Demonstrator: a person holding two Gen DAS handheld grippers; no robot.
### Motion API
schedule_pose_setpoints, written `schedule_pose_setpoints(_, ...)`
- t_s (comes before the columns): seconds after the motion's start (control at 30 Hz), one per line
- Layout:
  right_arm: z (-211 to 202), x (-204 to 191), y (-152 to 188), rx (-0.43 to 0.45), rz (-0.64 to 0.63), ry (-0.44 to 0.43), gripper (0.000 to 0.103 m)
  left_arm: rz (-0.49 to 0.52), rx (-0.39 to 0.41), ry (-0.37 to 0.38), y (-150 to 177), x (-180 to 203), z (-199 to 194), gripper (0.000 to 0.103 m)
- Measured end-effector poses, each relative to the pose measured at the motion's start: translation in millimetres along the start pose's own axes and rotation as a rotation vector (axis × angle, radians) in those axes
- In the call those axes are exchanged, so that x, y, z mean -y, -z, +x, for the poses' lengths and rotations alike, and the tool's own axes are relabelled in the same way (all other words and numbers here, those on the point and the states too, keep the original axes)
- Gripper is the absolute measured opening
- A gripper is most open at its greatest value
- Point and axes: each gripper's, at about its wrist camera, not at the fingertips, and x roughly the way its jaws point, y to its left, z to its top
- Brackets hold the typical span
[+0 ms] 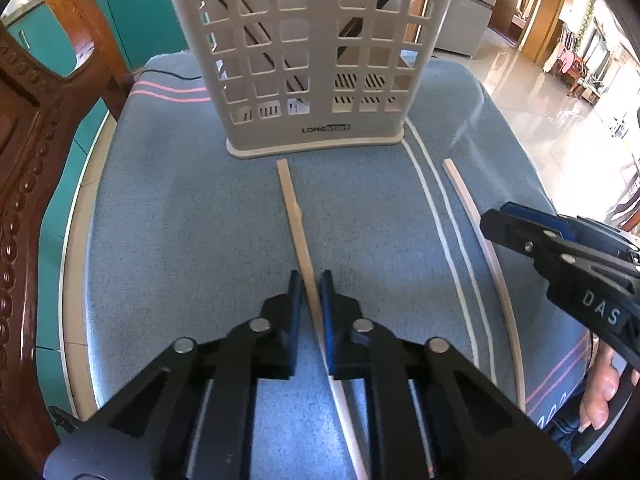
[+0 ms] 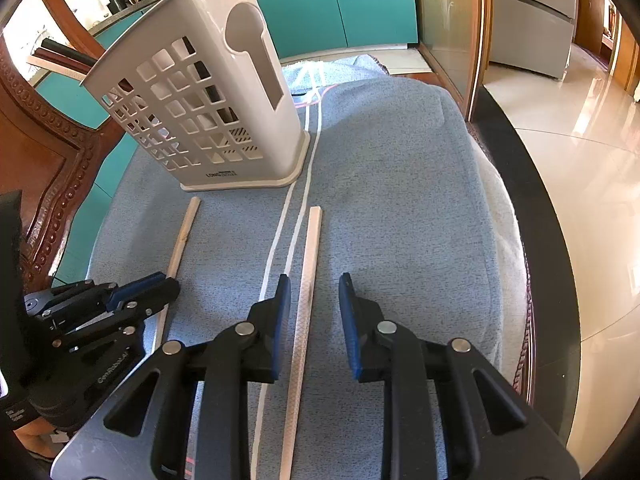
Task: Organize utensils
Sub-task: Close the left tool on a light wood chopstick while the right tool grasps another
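Left claw (image 1: 311, 284) pinches one chopstick (image 1: 294, 216); right claw (image 2: 314, 288) stands spread around another chopstick (image 2: 311, 256), which may roll aside if nudged.

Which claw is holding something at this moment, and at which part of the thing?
The left claw is shut on the pale wooden chopstick, near its middle. The right claw is open around the white textured chopstick, holding nothing.

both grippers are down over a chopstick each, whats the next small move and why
Probably close the right gripper: its jaws stand open either side of the right chopstick, pads not touching. The left gripper is already shut on the left chopstick. Both sticks still lie flat on the blue towel before the utensil holder.
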Motion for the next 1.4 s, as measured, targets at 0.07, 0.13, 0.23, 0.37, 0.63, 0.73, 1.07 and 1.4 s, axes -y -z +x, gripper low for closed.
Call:
schedule_pose_setpoints(0.07,0,0,0,0.001,0.001,-0.002,0.025,-0.015,-0.005,0.015,2,-3,-1,0.009)
schedule_pose_setpoints(0.13,-1,0,0,0.005,-0.002,-0.003,0.025,-0.038,-0.010,0.036,5,-8,-3,0.007)
schedule_pose_setpoints(0.23,-2,-2,0,0.008,-0.012,-0.009,0.025,-0.067,-0.007,0.040,12,-13,-6,0.007)
schedule_pose_setpoints(0.37,-1,-8,2,0.008,-0.038,-0.012,0.037,-0.095,-0.004,0.051,19,-20,-7,0.007)
schedule_pose_setpoints(0.63,7,-25,6,0.003,-0.132,0.053,0.039,-0.112,-0.001,0.055,26,-24,-5,0.007)
schedule_pose_setpoints(0.73,14,-29,8,-0.007,-0.161,0.079,0.039,-0.115,-0.001,0.056,25,-20,-5,0.007)
schedule_pose_setpoints(1.07,13,-35,15,-0.035,-0.216,0.050,0.006,-0.121,0.002,0.052,25,-23,-7,0.009)
schedule_pose_setpoints(1.4,-3,-32,11,-0.025,-0.173,0.014,0.010,-0.142,0.025,0.045,21,-29,-16,0.020)
